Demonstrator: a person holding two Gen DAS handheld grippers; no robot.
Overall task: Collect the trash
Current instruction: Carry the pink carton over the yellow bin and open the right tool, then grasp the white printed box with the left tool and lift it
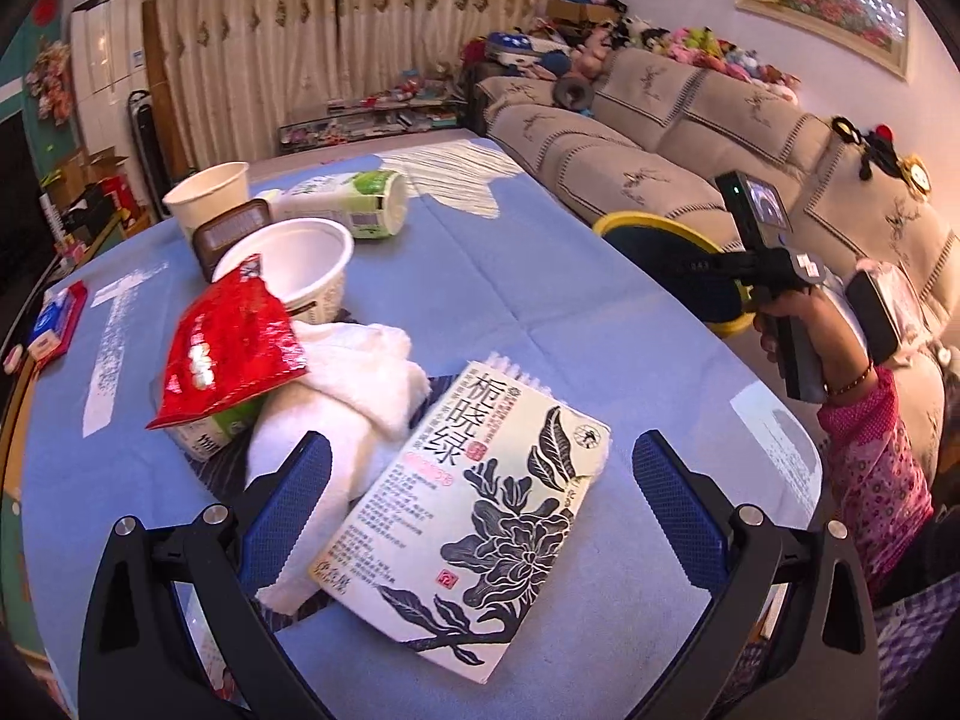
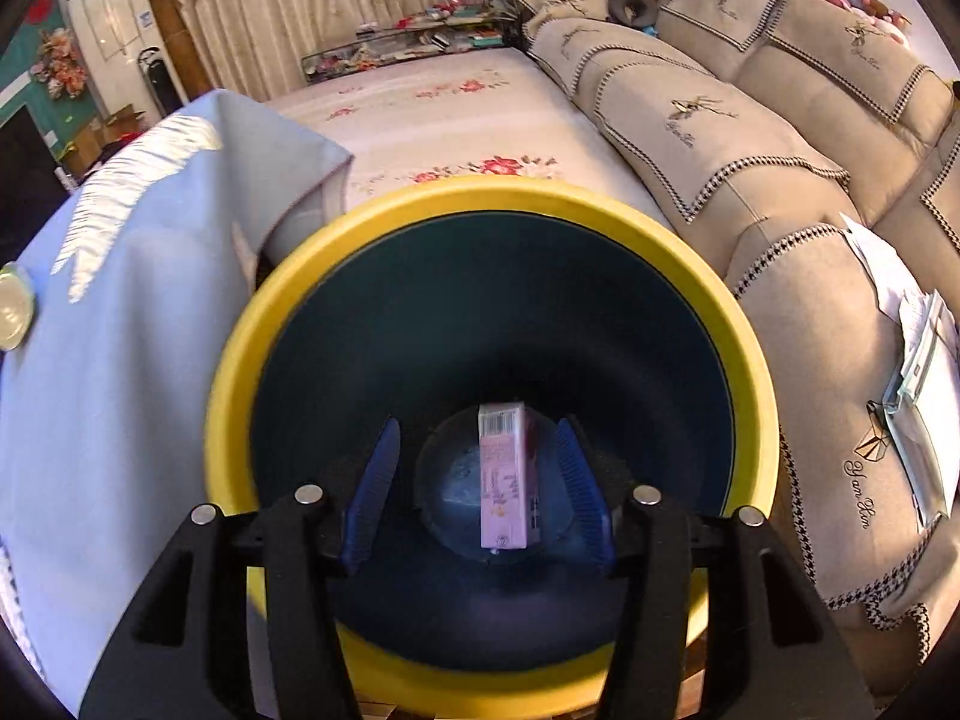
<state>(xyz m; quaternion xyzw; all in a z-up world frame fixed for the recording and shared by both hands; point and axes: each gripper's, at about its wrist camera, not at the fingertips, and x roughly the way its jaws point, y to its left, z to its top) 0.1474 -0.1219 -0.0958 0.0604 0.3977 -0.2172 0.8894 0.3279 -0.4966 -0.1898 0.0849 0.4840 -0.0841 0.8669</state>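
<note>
My right gripper (image 2: 478, 423) points down into a yellow-rimmed, dark blue bin (image 2: 492, 195). A pink carton (image 2: 507, 474) stands upright between its open blue fingers, clear of the left pad and close to the right one. My left gripper (image 1: 480, 438) hangs open over a flower-printed book (image 1: 474, 510) and a white towel (image 1: 354, 384) on the blue table (image 1: 510, 276). Left of them lie a red snack bag (image 1: 231, 348), a white bowl (image 1: 300, 264), a paper cup (image 1: 210, 195) and a tipped green-and-white container (image 1: 354, 204).
The bin (image 1: 630, 219) stands at the table's right edge, between it and a beige sofa (image 2: 750, 150). A hand in a pink sleeve (image 1: 870, 450) holds the right gripper's handle there. Papers (image 2: 924, 408) lie on the sofa. A red and blue box (image 1: 57, 318) sits at the table's left edge.
</note>
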